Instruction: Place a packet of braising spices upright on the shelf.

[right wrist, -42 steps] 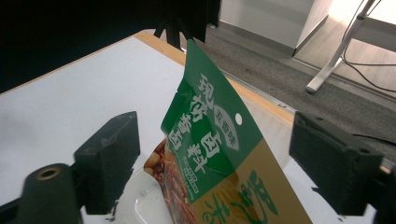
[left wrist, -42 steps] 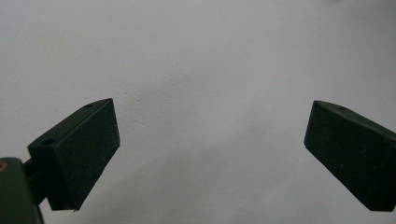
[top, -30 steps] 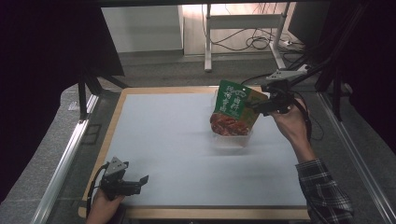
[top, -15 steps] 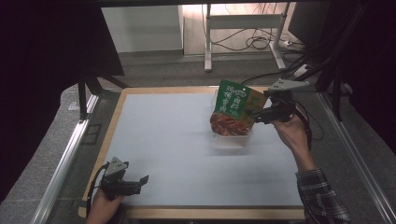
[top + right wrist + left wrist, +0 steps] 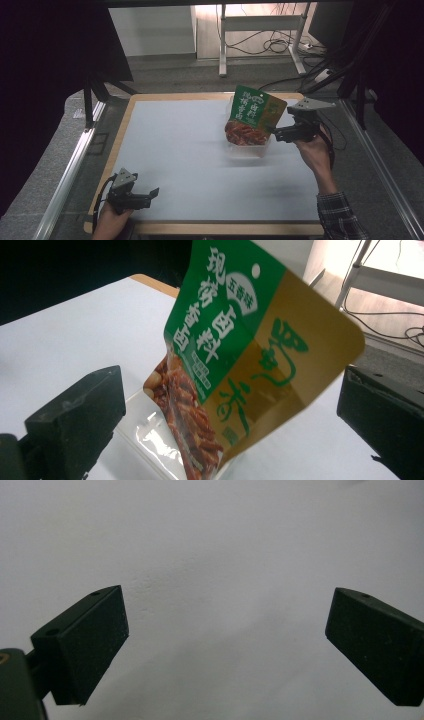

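A green and gold snack bag (image 5: 254, 114) with red food printed on it stands tilted in a clear plastic container (image 5: 246, 148) at the table's back right. My right gripper (image 5: 274, 132) is just to the right of the bag's lower edge, open. In the right gripper view the bag (image 5: 240, 355) rises between the two wide-apart jaws without touching them, and the container (image 5: 150, 436) lies under it. My left gripper (image 5: 153, 193) rests open near the front left corner. It (image 5: 225, 630) holds nothing, with bare table between its jaws.
The pale table top (image 5: 180, 145) has a wooden rim (image 5: 120, 135). Metal rails run along both sides. Cables (image 5: 280, 45) and a desk frame lie on the floor beyond the far edge.
My right gripper has dropped from the bag's upper right edge to beside its lower part. The bag stays propped in the container. The left gripper has not moved.
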